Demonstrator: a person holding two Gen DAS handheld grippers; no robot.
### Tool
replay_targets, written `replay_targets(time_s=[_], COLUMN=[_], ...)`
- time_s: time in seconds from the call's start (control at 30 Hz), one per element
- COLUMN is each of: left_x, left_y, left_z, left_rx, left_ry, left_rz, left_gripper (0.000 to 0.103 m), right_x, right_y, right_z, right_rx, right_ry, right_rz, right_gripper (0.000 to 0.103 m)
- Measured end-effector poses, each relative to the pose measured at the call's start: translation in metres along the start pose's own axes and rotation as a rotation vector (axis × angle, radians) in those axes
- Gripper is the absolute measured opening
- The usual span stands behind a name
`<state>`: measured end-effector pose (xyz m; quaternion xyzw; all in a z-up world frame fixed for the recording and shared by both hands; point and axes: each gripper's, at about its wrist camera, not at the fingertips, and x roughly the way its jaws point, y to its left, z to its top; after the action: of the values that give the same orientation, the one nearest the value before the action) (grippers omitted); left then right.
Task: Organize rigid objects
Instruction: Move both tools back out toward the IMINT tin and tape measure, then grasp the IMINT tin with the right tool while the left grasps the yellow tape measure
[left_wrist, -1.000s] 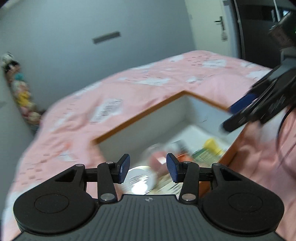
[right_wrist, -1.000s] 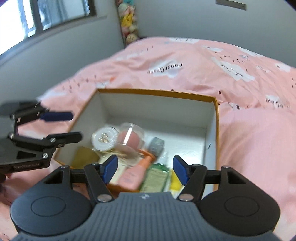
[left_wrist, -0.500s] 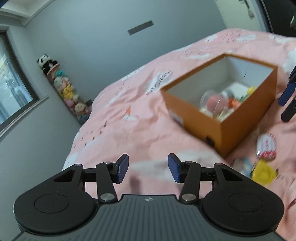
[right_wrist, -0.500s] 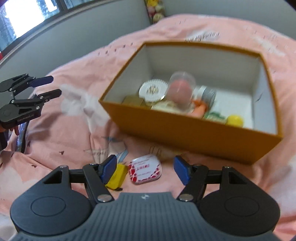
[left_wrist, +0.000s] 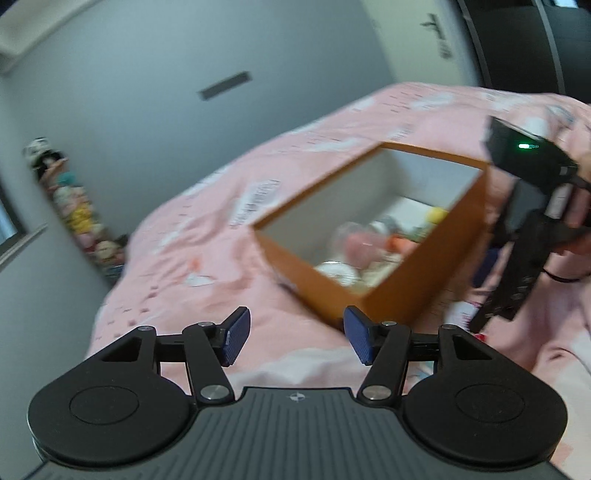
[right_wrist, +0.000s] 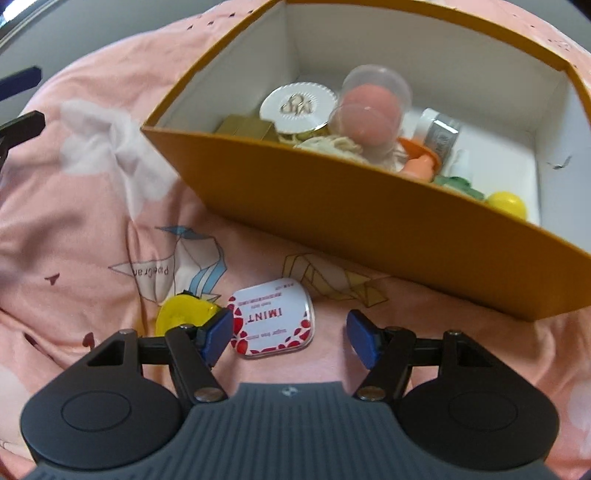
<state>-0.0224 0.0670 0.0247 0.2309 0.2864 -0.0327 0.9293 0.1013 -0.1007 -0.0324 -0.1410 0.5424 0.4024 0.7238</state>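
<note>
Change since half a second ago, right side: the right gripper (right_wrist: 290, 339) has come lower and closer to the bed (right_wrist: 92, 206); the mint tin (right_wrist: 272, 319) and the yellow piece (right_wrist: 181, 314) are now looming larger, and the orange box (right_wrist: 369, 218) is filling the upper part of the right wrist view.
Change since half a second ago, left side: the left gripper (left_wrist: 295, 338) has swung back toward the orange box (left_wrist: 391, 280), which is now sitting nearer the middle of its view; the picture is blurring.
Right jaws: standing wide open and holding nothing; the mint tin is lying on the bed in the gap, close to the left pad (right_wrist: 218, 334), contact not discernible.
Left jaws: standing wide open, empty, hanging above the pink bed cover (left_wrist: 207, 266) short of the box corner.
Mint tin: lying flat on the bed just in front of the box's near wall, lid facing up.
Yellow piece: lying just beside the tin, partly hidden behind the right gripper's left finger.
Box contents: a clear capsule with a pink ball (right_wrist: 369, 110), a white round lid (right_wrist: 297, 105), a gold block (right_wrist: 247, 127), a yellow ball (right_wrist: 506, 203), and other small items.
Right gripper as seen from the left wrist: showing at the right edge (left_wrist: 517, 254), held in the person's hand (left_wrist: 576, 218).
</note>
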Motion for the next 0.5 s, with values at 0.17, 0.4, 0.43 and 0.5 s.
replay_targets(time_s=[0.17, 0.4, 0.43, 0.5], left_x=[0.009, 0.019, 0.021, 0.025], left_y=[-0.016, -0.034, -0.037, -0.046], left_z=[0.001, -0.003, -0.002, -0.003], left_rx=[0.076, 0.149, 0.163, 0.199], left_ry=[0.036, 0.095, 0.103, 0.127], left_rz=[-0.095, -0.225, -0.245, -0.289], left_gripper=[0.071, 0.071, 0.071, 0.071], right_x=[0.013, 0.026, 0.027, 0.025], right_y=[0.014, 0.026, 0.026, 0.027], right_z=[0.0, -0.001, 0.0, -0.001], right_rx=[-0.078, -0.142, -0.144, -0.147], right_ry=[0.033, 0.059, 0.06, 0.055], right_rz=[-0.02, -0.047, -0.046, -0.048], right_gripper=[0.067, 0.061, 0.06, 0.06])
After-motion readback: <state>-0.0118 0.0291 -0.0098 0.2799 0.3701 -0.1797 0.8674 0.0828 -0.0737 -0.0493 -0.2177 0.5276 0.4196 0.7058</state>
